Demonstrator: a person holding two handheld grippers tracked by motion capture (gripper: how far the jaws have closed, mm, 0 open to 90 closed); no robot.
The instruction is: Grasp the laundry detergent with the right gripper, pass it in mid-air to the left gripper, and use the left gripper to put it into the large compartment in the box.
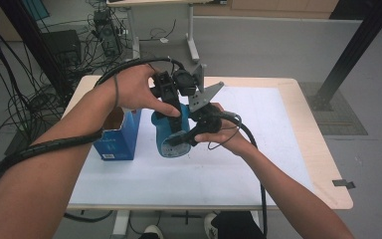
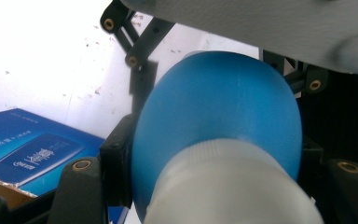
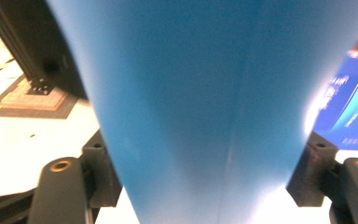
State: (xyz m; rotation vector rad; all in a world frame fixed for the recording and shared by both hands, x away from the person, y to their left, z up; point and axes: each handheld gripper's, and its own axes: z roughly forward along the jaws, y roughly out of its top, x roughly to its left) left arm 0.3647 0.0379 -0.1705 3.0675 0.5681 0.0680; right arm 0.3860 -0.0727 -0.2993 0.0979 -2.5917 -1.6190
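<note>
Two tongs straddle the smooth, rigid, likely slippery blue bottle (image 1: pixel 171 134) above the desk's (image 1: pixel 278 149) middle: left gripper (image 1: pixel 171 117) clamped near its white neck, right gripper (image 1: pixel 191 134) loosened around its body.

Blue bottle (image 1: pixel 169 134) with white neck, blue box (image 1: pixel 122 137), black tongs (image 1: pixel 176 107)

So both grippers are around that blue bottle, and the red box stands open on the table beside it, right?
Not quite: the box is blue, not red, as the high view shows. The rest holds: the left gripper and right gripper are both around the blue bottle, with the open box on the table beside it.
</note>
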